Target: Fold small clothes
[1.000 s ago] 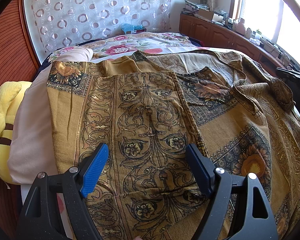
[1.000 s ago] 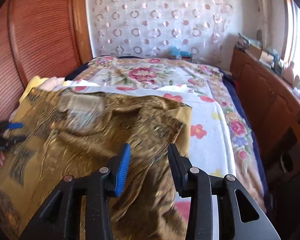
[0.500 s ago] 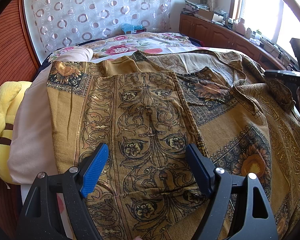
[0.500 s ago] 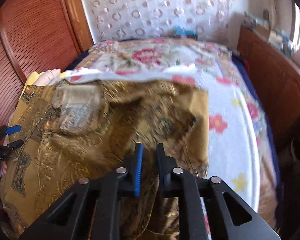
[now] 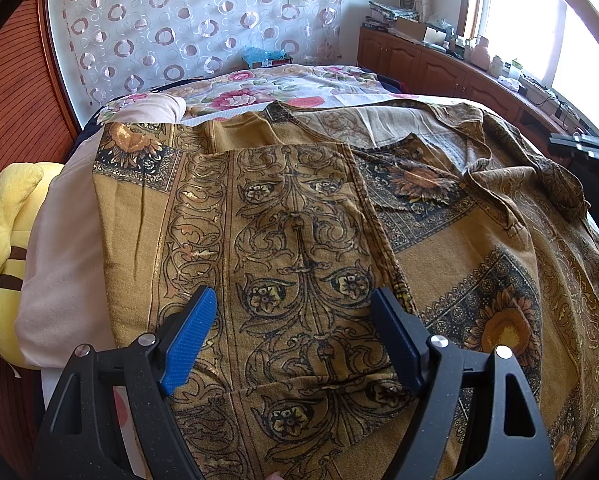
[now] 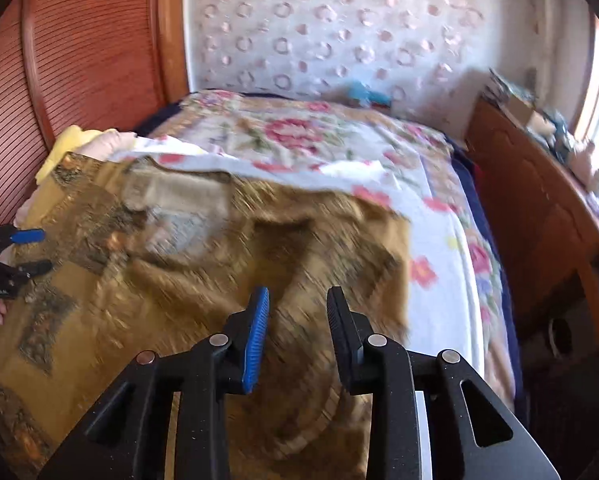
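A mustard-gold patterned shirt point(image 5: 299, 248) lies spread on the bed, its left side folded over the middle. My left gripper point(image 5: 295, 320) is open and empty, low over the folded panel near its front edge. In the right wrist view the shirt point(image 6: 203, 280) is blurred by motion. My right gripper point(image 6: 297, 312) hovers over the shirt's right part with its jaws partly open and nothing between them. The left gripper point(image 6: 27, 252) shows at the left edge of the right wrist view. The right gripper's body point(image 5: 587, 148) shows at the right edge of the left wrist view.
A floral bedsheet point(image 5: 283, 88) covers the bed beyond the shirt. A pink pillow point(image 5: 59, 264) and a yellow plush toy point(image 5: 7, 216) lie at the left. A wooden cabinet point(image 6: 539, 220) runs along the right side. A patterned curtain point(image 5: 187, 20) hangs behind.
My right gripper shut half a second ago and now stands partly open again, moving over the shirt's right part. The left gripper has not moved.
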`<state>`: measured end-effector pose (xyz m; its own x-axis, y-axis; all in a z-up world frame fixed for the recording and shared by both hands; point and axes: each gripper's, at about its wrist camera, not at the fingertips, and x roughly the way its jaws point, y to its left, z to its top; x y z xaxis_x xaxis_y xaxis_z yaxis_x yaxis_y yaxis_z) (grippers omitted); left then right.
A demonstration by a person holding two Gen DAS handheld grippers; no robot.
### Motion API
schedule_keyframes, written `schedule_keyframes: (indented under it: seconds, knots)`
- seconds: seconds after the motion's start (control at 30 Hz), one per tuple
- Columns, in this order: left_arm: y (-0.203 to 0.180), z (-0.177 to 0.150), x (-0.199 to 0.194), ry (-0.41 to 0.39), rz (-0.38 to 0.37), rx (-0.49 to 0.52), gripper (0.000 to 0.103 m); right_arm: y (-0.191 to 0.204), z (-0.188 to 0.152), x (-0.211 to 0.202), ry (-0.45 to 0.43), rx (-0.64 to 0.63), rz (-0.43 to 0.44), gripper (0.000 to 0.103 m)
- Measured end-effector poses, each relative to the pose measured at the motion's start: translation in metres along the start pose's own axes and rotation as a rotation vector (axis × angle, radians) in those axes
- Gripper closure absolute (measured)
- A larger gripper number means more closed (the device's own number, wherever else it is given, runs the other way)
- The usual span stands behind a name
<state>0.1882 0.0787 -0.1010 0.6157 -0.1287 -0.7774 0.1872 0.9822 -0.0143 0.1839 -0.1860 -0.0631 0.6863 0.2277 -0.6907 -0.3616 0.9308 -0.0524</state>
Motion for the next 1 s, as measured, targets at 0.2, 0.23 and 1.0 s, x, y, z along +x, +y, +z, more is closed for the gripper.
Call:
schedule_keyframes:
  seconds: [0.2,0.23,1.0]
  knots:
    - [0.0,0.0,0.0,0.0,0.0,0.0,0.023,-0.005,-0.044,-0.019,0.013,0.04,0.054,0.072]
    - [0.0,0.0,0.0,0.0,0.0,0.0,0.023,-0.004,-0.048,-0.023,0.012,0.044,0.063,0.072]
    - [0.0,0.0,0.0,0.0,0.0,0.0,0.023,0.038,-0.055,-0.009,0.012,-0.102,0.165,0.089]
